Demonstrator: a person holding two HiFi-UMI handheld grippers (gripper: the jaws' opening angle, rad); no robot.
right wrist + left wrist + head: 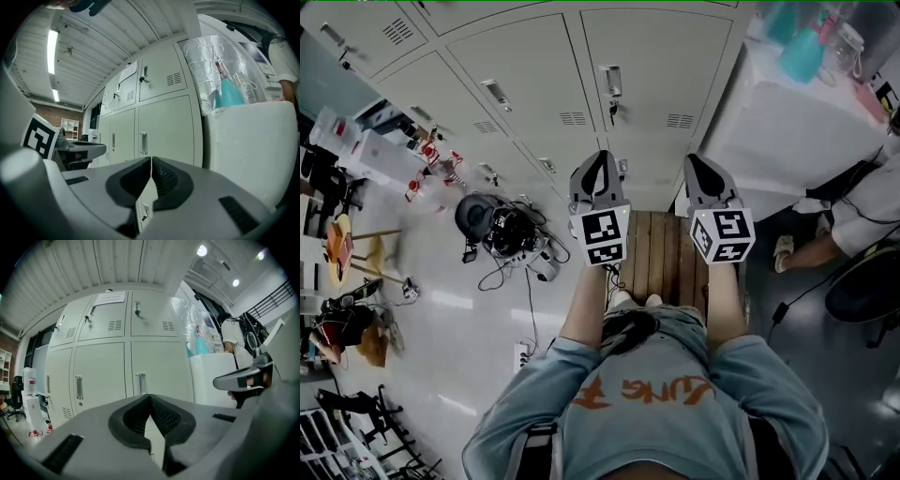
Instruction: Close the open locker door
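Note:
A wall of pale grey lockers (647, 94) stands in front of me, and every door I can see lies flush. In the head view my left gripper (597, 167) and right gripper (701, 169) are held side by side, pointing at the lower lockers a short way off. Both are shut with nothing between the jaws. The left gripper view shows its jaws (150, 397) pressed together before a lower door with a vertical handle (140, 382). In the right gripper view the jaws (151, 160) also meet, in front of the rightmost lower door (166, 131).
A table under a white cloth (797, 122), with teal bottles on it, stands right of the lockers. A person (862, 202) sits beside it. I stand on wooden slats (661, 248). A dark helmet, bags and cables (502, 230) lie on the floor at left.

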